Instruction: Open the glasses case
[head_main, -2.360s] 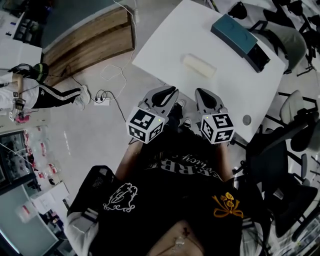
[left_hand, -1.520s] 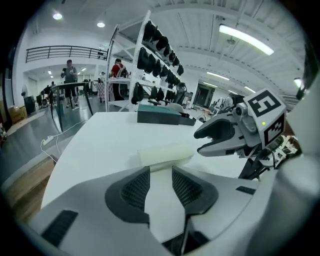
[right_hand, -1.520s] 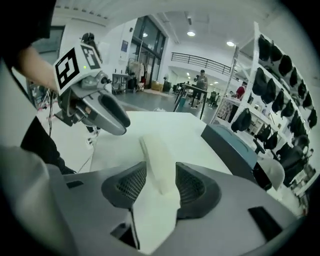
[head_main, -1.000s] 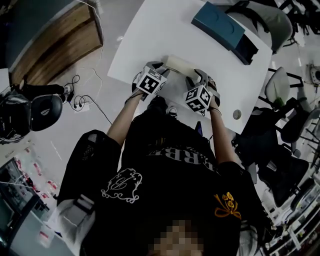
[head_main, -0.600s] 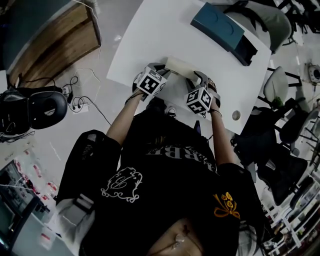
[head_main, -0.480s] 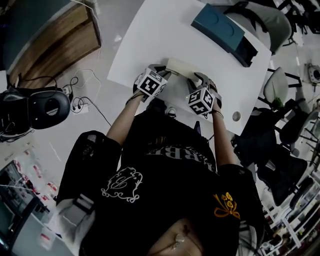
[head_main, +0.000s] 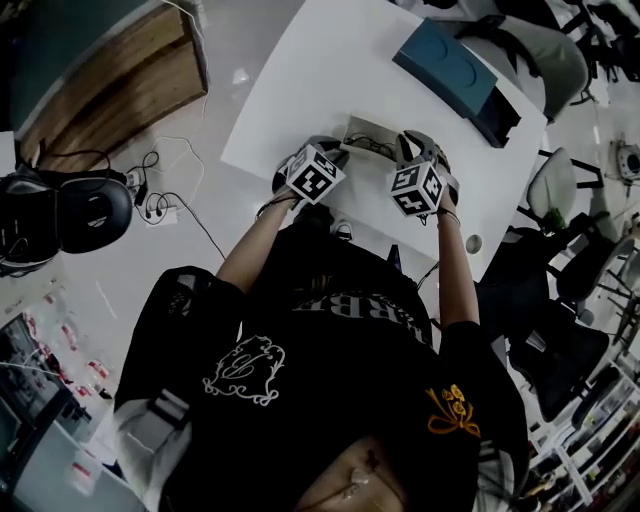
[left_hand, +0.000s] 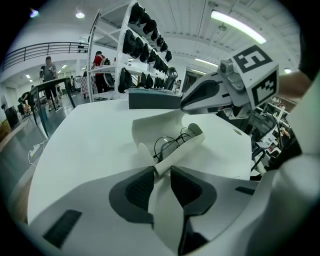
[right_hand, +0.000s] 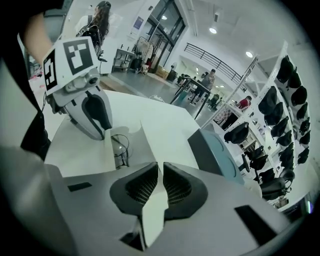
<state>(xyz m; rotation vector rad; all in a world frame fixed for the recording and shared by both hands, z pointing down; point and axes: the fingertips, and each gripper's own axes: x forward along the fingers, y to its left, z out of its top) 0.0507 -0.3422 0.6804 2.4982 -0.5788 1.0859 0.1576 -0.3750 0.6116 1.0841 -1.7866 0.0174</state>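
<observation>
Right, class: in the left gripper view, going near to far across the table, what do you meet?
Left gripper, glasses case lying open with glasses inside, dark box at the far edge.

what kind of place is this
Probably a big open lab or office hall used as a test space. A white table stands among office chairs, tall shelving racks hold rows of dark gear, and a railed upper walkway runs along the far wall.
</observation>
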